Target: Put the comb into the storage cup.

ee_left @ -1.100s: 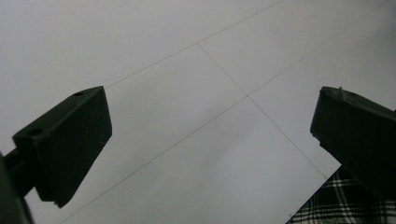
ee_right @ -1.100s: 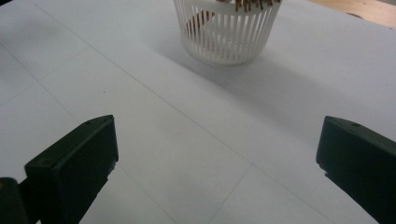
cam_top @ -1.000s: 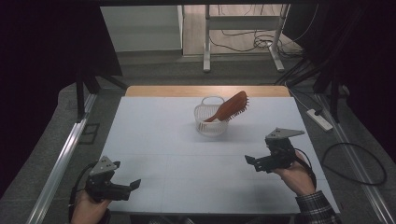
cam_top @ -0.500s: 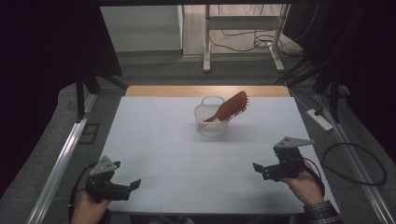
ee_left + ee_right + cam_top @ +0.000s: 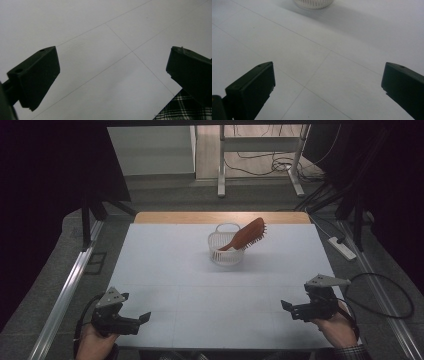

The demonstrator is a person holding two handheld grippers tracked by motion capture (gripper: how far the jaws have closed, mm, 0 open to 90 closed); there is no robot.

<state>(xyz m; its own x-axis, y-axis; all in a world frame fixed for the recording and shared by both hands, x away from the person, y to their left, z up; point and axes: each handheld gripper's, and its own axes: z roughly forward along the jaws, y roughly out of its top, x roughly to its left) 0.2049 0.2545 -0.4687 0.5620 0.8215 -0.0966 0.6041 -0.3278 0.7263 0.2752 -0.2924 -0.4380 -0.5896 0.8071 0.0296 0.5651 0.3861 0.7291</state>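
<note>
Hairbrush [image 5: 247,235] sat propped in the white basket [image 5: 226,249], while the right gripper [image 5: 295,309], fingers apart and empty, had drawn back well away from the basket, like the idle, open left gripper [image 5: 137,321], suggesting the placing was done.

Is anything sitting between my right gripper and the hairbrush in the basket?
Nothing visible: only bare white tabletop lies between the open right gripper and the reddish-brown hairbrush propped in the white slatted basket.
</note>
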